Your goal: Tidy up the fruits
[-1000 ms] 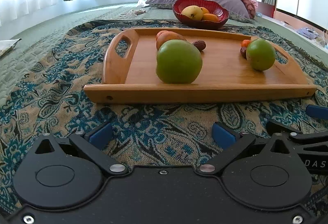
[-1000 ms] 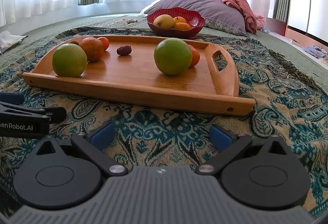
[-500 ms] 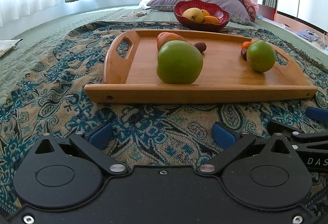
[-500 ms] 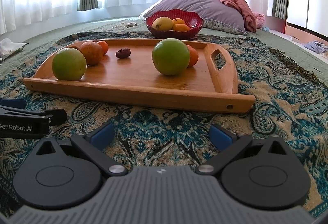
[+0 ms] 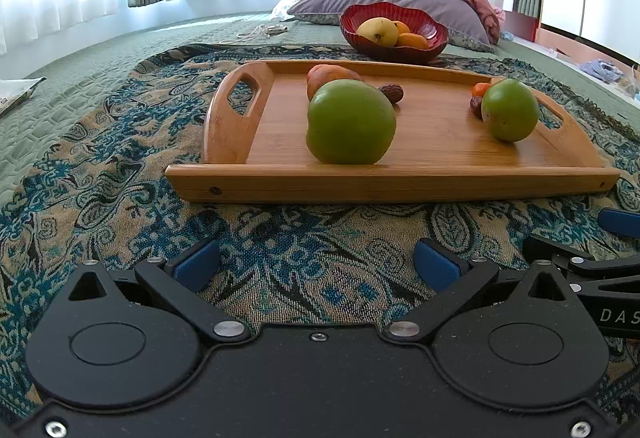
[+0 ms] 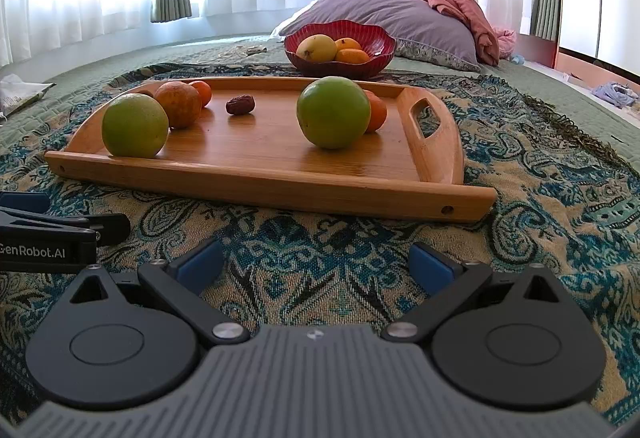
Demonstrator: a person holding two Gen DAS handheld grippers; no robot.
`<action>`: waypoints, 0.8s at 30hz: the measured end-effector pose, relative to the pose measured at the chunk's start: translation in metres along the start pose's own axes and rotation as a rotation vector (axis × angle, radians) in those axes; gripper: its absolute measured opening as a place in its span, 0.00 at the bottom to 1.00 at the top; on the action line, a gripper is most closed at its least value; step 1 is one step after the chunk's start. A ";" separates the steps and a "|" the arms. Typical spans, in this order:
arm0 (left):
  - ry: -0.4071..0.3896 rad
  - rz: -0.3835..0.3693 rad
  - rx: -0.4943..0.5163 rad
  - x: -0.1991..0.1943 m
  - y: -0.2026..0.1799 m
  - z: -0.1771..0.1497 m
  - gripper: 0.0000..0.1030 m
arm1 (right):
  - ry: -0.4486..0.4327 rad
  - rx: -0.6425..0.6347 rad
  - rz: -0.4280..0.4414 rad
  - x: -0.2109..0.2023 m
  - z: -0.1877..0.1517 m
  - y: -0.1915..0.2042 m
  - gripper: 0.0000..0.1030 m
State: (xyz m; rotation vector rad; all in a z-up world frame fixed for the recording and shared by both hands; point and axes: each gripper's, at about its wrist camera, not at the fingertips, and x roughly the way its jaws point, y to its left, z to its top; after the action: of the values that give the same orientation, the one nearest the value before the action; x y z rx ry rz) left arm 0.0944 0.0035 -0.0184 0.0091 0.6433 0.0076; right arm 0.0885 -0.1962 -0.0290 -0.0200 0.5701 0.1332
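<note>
A wooden tray [image 5: 400, 185] [image 6: 256, 185] lies on a patterned cloth, holding two green apples [image 5: 350, 122] [image 6: 333, 111], with the second apple [image 5: 509, 109] [image 6: 135, 125] apart from the first. Also on it are a mottled orange fruit [image 6: 179, 104], small oranges [image 6: 202, 91] and a brown date [image 6: 240, 104]. Behind the tray a red bowl [image 5: 432, 37] [image 6: 380, 41] holds a yellow fruit [image 6: 317, 48] and oranges. My left gripper [image 5: 316, 264] and right gripper [image 6: 314, 262] both hover open over the cloth in front of the tray, holding nothing.
The tray sits on a blue patterned cloth [image 6: 560, 205] over a green quilt [image 5: 80, 69]. A purple pillow [image 6: 384, 13] and a pink blanket [image 6: 460, 1] lie behind the bowl. The other gripper's tip [image 5: 580, 262] shows at the right edge of the left wrist view.
Both cameras have tilted or lifted slightly, so the tray and bowl sit a little lower in view. Both grippers stay open; no fruit has moved.
</note>
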 end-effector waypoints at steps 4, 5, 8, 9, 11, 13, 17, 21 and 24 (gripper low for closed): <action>-0.001 0.001 0.001 0.000 0.000 0.000 1.00 | -0.001 -0.001 -0.001 0.000 0.000 0.000 1.00; 0.000 0.000 0.000 0.000 0.000 0.000 1.00 | -0.001 -0.001 -0.001 0.000 0.000 0.000 1.00; 0.000 -0.001 -0.001 0.000 0.000 0.000 1.00 | -0.002 -0.002 -0.002 0.000 0.000 0.000 1.00; -0.001 -0.001 -0.001 0.000 0.000 -0.001 1.00 | -0.002 -0.002 -0.002 -0.001 0.000 0.000 1.00; -0.001 0.000 0.000 0.000 0.000 -0.001 1.00 | -0.002 -0.002 -0.002 -0.001 0.000 0.000 1.00; -0.001 -0.001 -0.001 0.000 0.001 -0.001 1.00 | -0.002 -0.002 -0.002 -0.001 0.000 0.000 1.00; -0.001 -0.003 -0.004 -0.001 0.000 -0.001 1.00 | -0.002 -0.002 -0.002 -0.001 0.000 0.000 1.00; -0.006 0.001 0.000 -0.001 0.000 -0.001 1.00 | -0.003 -0.002 -0.002 -0.001 0.000 0.000 1.00; -0.009 0.003 0.003 -0.001 -0.001 -0.001 1.00 | -0.003 -0.002 -0.002 -0.001 0.000 0.000 1.00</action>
State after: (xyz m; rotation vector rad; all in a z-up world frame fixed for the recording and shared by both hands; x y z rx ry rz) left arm 0.0929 0.0028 -0.0181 0.0127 0.6339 0.0099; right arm 0.0874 -0.1960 -0.0284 -0.0222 0.5674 0.1320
